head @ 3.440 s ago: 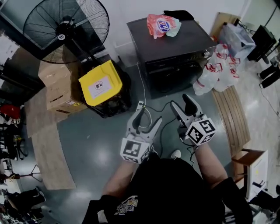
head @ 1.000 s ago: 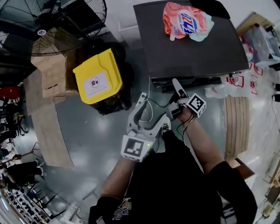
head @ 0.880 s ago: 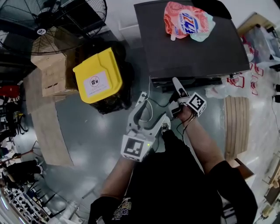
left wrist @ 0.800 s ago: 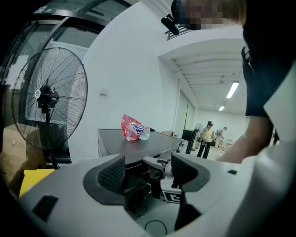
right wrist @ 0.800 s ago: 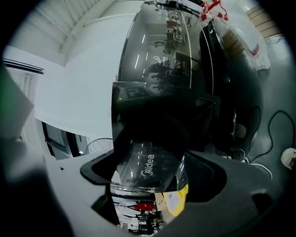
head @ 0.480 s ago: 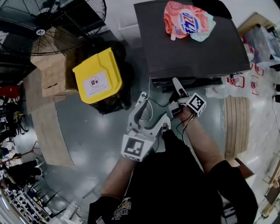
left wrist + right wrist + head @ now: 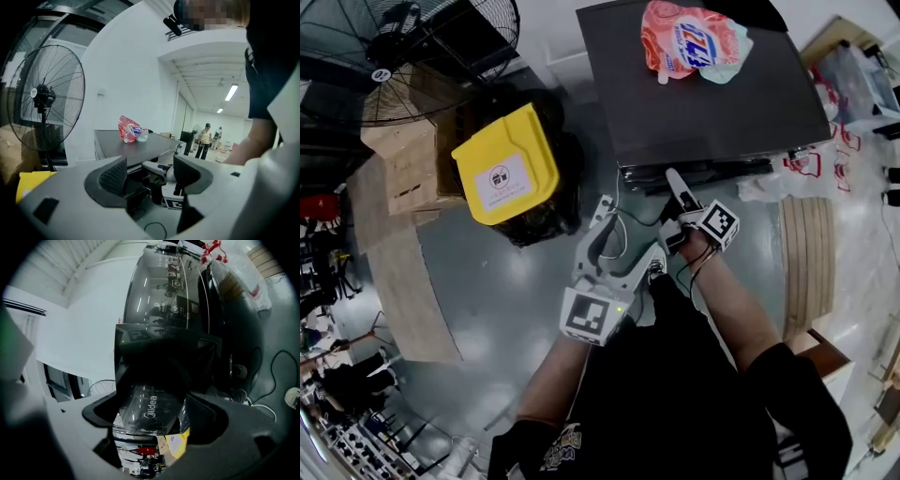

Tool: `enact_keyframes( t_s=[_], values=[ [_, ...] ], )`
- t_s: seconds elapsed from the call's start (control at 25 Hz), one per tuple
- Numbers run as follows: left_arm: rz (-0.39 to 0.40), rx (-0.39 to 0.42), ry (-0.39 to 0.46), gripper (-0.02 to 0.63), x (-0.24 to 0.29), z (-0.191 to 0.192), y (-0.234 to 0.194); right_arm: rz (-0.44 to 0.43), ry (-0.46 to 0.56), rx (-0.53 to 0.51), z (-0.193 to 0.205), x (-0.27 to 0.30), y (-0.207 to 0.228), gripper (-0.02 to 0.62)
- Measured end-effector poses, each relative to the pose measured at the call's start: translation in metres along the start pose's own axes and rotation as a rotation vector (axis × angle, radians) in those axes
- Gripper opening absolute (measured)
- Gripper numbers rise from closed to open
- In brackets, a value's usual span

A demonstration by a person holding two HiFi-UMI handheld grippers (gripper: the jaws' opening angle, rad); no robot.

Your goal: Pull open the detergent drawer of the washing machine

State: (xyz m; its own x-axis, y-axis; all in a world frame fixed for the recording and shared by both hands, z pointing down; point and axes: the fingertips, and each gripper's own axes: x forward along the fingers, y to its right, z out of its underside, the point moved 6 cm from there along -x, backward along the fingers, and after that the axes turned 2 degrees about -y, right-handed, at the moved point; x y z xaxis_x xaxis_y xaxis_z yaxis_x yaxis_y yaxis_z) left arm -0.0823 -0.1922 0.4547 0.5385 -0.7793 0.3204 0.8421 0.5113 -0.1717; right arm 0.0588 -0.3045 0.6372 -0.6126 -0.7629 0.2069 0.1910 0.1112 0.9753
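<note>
Detergent drawer [image 7: 154, 399] sits between the jaws of the right claw [image 7: 152, 412], which close on its glossy dark front from both sides; the "Midea" print on that front shows just above the jaw tips. In the head view the right claw [image 7: 673, 180] reaches to the front edge of the washing machine [image 7: 703, 103], toward its left end, where the drawer is. How far the drawer stands out from the front cannot be told.

The left claw [image 7: 150, 176] is wide and holds nothing; through its gap the right one is seen at the machine. In the head view the left claw [image 7: 623, 234] hangs lower and to the left, near the person's body, well apart from the machine.

On the machine's dark flat top lies a red and white detergent pouch [image 7: 684, 42], near the back edge. Left of the machine stands a black bin with a yellow lid [image 7: 504, 175], beside stacked cardboard boxes [image 7: 398, 159] and a large black fan [image 7: 394, 47]. White plastic bags [image 7: 811, 159] with red print lie at the machine's right. A dark cable [image 7: 619, 202] trails over the grey floor [image 7: 497, 300] in front.
</note>
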Motion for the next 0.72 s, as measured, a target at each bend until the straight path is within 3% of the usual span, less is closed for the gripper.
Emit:
enact_keyframes(
  t_s=[0.72],
  values=[
    [0.095,0.014,0.011,0.284,-0.044,0.013,0.024,0.007,0.100,0.043,0.036,-0.069,0.012,0.426]
  ],
)
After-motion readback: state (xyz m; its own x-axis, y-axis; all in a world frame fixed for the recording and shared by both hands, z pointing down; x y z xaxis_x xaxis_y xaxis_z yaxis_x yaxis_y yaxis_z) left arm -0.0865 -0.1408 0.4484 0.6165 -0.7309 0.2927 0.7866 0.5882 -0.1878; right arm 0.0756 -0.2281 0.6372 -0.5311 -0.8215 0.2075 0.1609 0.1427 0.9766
